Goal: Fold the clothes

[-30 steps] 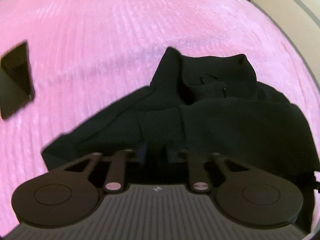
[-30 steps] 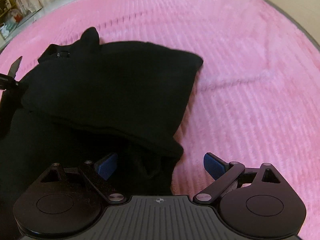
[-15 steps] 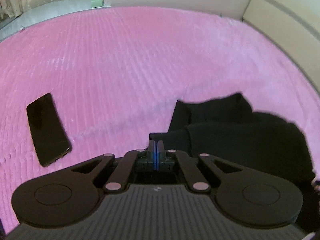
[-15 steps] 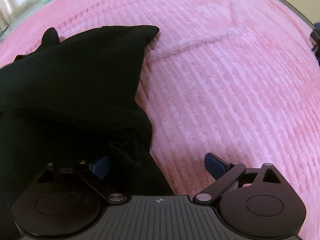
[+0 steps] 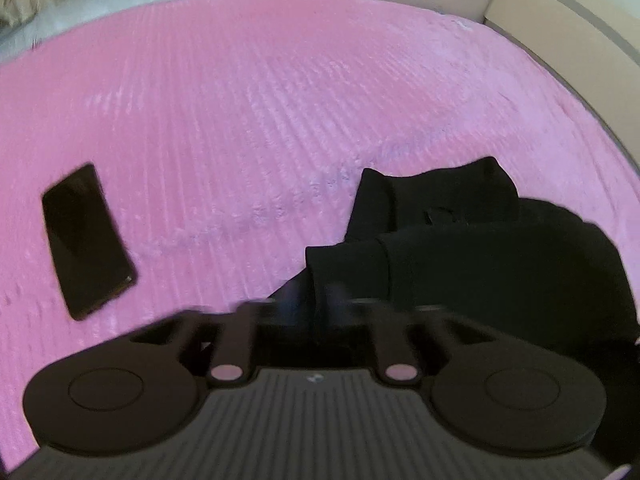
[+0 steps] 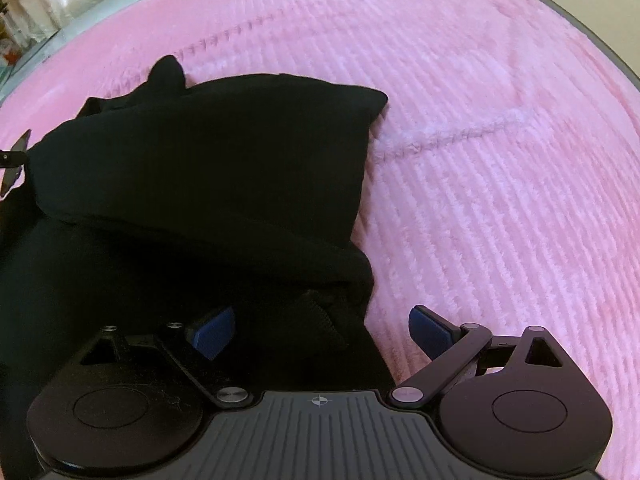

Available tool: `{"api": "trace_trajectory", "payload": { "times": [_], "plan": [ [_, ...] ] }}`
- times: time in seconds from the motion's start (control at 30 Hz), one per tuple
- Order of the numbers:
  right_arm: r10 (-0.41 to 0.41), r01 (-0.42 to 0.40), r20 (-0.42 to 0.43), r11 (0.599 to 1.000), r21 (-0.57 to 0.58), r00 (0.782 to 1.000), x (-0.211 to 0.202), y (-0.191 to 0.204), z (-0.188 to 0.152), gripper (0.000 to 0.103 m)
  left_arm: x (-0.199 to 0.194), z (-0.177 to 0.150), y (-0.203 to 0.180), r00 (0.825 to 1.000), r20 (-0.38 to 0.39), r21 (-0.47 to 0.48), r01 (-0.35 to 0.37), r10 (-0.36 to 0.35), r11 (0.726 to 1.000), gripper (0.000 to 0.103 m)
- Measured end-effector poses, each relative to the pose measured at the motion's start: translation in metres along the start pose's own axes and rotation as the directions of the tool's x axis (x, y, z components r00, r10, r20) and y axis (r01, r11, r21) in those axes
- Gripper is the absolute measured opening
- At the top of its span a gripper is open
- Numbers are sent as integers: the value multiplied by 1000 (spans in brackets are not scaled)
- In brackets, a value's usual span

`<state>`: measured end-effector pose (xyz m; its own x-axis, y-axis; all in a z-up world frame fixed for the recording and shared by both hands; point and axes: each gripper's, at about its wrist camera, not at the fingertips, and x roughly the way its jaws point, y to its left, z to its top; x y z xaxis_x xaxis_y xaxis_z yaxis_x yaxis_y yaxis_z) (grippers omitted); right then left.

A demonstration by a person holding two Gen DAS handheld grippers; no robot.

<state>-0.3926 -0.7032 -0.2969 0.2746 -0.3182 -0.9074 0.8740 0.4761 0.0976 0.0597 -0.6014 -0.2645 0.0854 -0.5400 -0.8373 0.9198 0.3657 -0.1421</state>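
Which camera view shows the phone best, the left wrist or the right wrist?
The left wrist view. There the phone lies whole and unhidden on the pink blanket, to the left of the black garment. The right wrist view shows nothing of the phone, only the garment and blanket.

No readable text, label, brand or number is being shown. Only small unlettered marks are being displayed on each gripper housing.

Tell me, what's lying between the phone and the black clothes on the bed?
Nothing, only bare pink blanket with a faint crease. The left wrist view shows it, phone on the left, black clothes on the right.
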Motion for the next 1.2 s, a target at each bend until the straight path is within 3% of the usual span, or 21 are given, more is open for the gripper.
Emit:
{"api": "trace_trajectory", "payload": {
  "times": [0.03, 0.1, 0.17, 0.2, 0.3, 0.4, 0.43, 0.5, 0.53, 0.63, 0.77, 0.97, 1.2],
  "plan": [
    [0, 0, 3, 1000, 2, 1000, -1, 2, -1, 96, 4, 2, -2, 1000, -5, 0, 7, -7, 1000, 57],
    [-1, 1, 7, 1000, -10, 1000, -1, 7, -1, 96, 18, 1, -4, 999, -39, 2, 9, -9, 1000, 50],
    [-4, 4, 5, 1000, -27, 1000, 1, 8, -1, 96, 26, 0, -6, 996, -77, -4, 46, -46, 999, 0],
    [-10, 10, 2, 999, -35, 1000, 2, 8, -1, 96, 27, 0, -8, 995, -81, -4, 60, -60, 998, 0],
    [-27, 27, 17, 999, -37, 999, 0, 4, 4, 96, -3, 7, -14, 998, 40, 23, 55, -55, 998, 0],
    [-48, 48, 22, 998, -40, 999, 3, 2, 6, 96, -45, 14, 2, 986, 165, -25, 19, -15, 999, 0],
    [-53, 54, 14, 998, -39, 998, 6, 1, 6, 96, -44, 11, 9, 989, 147, -47, -2, 9, 999, 0],
    [-60, 60, -7, 997, -39, 998, 14, 1, 4, 96, -26, -1, 19, 998, 38, -72, -45, 48, 996, 0],
    [-63, 62, -17, 997, -38, 998, 17, 1, 3, 96, -15, -8, 19, 998, -21, -56, -59, 58, 997, 0],
    [-57, 57, -24, 998, -9, 998, 18, -3, 0, 96, 4, -26, 12, 988, -101, 23, -115, 116, 993, 0],
    [-66, 66, -23, 998, -6, 998, 16, -12, -6, 96, 10, -31, 18, 979, -122, 5, -166, 166, 986, 0],
    [-73, 73, -17, 997, 23, 997, -5, -22, -19, 101, -24, -43, 2, 986, -70, 36, -148, 150, 988, 7],
    [-89, 97, -68, 987, 126, 994, -26, -51, -51, 102, -57, -120, -57, 985, -145, 115, -73, 89, 991, 15]
  ]
}}
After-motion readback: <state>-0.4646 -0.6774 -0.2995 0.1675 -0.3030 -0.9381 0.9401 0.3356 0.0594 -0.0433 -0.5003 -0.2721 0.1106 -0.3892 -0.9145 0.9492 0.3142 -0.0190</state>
